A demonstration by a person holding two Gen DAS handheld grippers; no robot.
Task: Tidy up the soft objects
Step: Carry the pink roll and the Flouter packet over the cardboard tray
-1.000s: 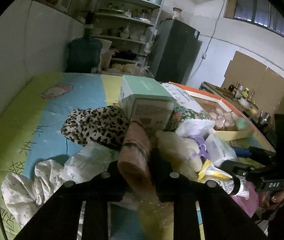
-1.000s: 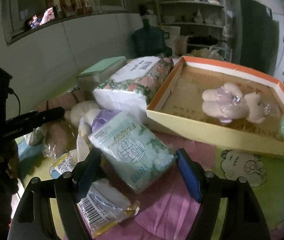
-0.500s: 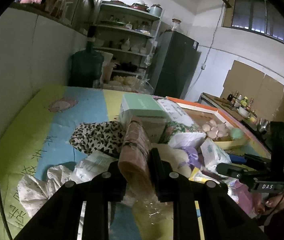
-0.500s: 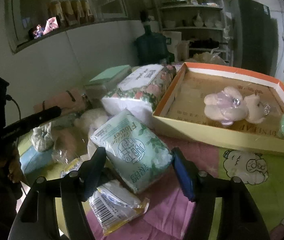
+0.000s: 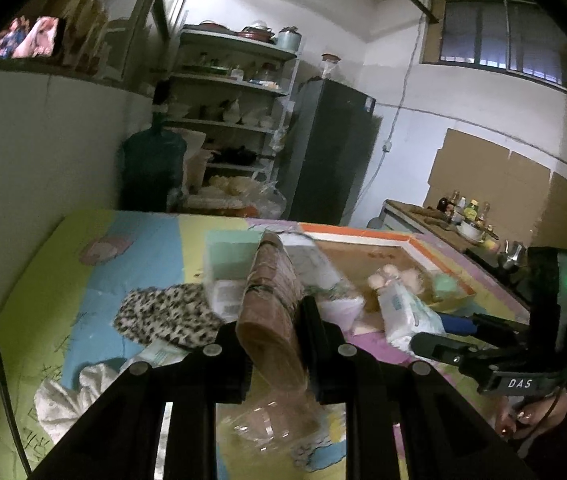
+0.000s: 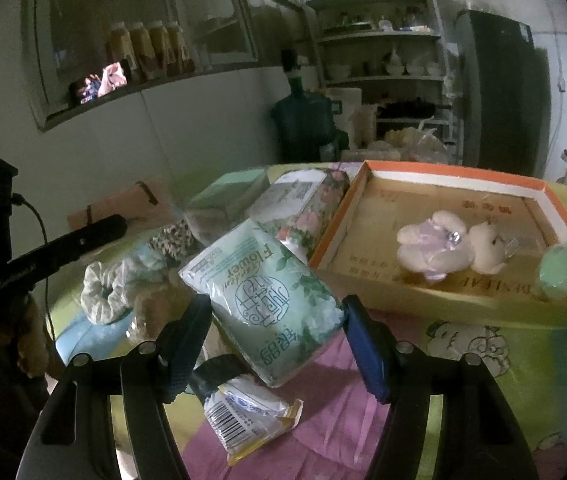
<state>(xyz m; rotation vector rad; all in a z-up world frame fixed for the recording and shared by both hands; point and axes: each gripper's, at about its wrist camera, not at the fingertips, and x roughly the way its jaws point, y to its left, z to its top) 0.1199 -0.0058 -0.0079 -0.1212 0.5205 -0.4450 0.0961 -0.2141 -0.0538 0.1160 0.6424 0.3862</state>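
left gripper point(image 5: 271, 316) jaws clamped on pink-brown pouch point(image 5: 271, 300), lifted over surface | right gripper point(image 6: 279, 320) jaws grasping green tissue pack point(image 6: 267, 300), cardboard tray point(image 6: 423, 304) at 2 o'clock, plush toy point(image 6: 443, 244) inside

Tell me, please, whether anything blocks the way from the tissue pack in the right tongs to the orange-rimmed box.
Nothing visible does. The right tongs hold the tissue pack above the mat, and the orange-rimmed box lies just ahead to the right; only its low near wall must be cleared.
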